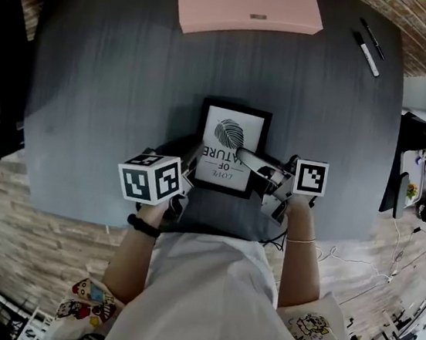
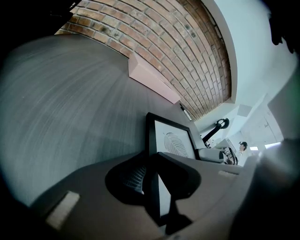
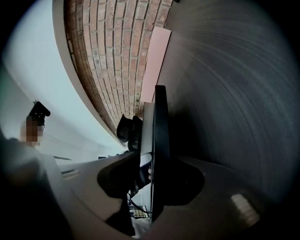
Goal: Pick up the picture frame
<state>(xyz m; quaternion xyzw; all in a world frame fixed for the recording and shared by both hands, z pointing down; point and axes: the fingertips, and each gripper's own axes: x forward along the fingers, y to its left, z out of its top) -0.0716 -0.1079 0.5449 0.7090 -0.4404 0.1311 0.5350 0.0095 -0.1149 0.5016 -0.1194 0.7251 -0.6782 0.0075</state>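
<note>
Where the near edge of the dark grey table [image 1: 78,186] runs just in front of the person's shirt [image 1: 208,297], both tools are shown reaching inward from either side. The left gripper [image 1: 191,173] is pinched on the lower left edge of the picture frame [image 1: 231,140]. In the left gripper view that black edge is seen pressed between the two jaws of the left gripper [image 2: 152,169], with the picture frame [image 2: 171,139] slanting away beyond them. The right gripper [image 1: 254,165] is closed on the frame's lower right side. In the right gripper view the picture frame [image 3: 159,122] is seen edge-on, clamped between the jaws of the right gripper [image 3: 152,168].

The frame is placed at the table's middle, close to the near edge, its fingerprint print facing up. Whether its underside touches the table cannot be told.

Bare tabletop is left open to the left, to the right and beyond the frame. A pink box [image 1: 246,5] is laid at the far edge, well apart from the frame. Two pens [image 1: 366,52] are laid near the far right corner, also well apart. A brick wall [image 2: 187,42] is seen past the far edge.
</note>
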